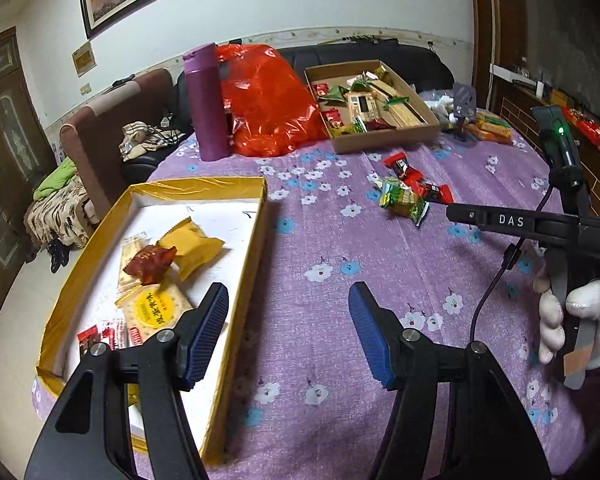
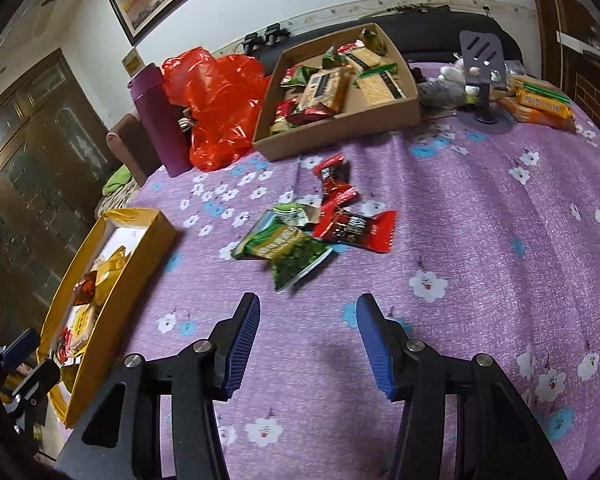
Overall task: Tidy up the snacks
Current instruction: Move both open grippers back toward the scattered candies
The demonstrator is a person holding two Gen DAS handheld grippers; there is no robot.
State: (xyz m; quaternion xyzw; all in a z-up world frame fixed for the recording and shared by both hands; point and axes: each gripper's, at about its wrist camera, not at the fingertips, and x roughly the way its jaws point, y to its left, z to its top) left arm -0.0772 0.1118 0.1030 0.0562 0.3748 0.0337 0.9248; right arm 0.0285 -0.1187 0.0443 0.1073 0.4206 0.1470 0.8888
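A gold-rimmed tray lies at the table's left and holds a yellow packet, a dark red candy, a round-label cracker pack and small red packets. Loose green packets and red packets lie mid-table. My left gripper is open and empty, over the tray's right rim. My right gripper is open and empty, just short of the green packets; it also shows in the left wrist view.
A cardboard box of snacks stands at the back. Left of it are a red plastic bag and a purple flask. Orange packs and a phone stand sit at the back right.
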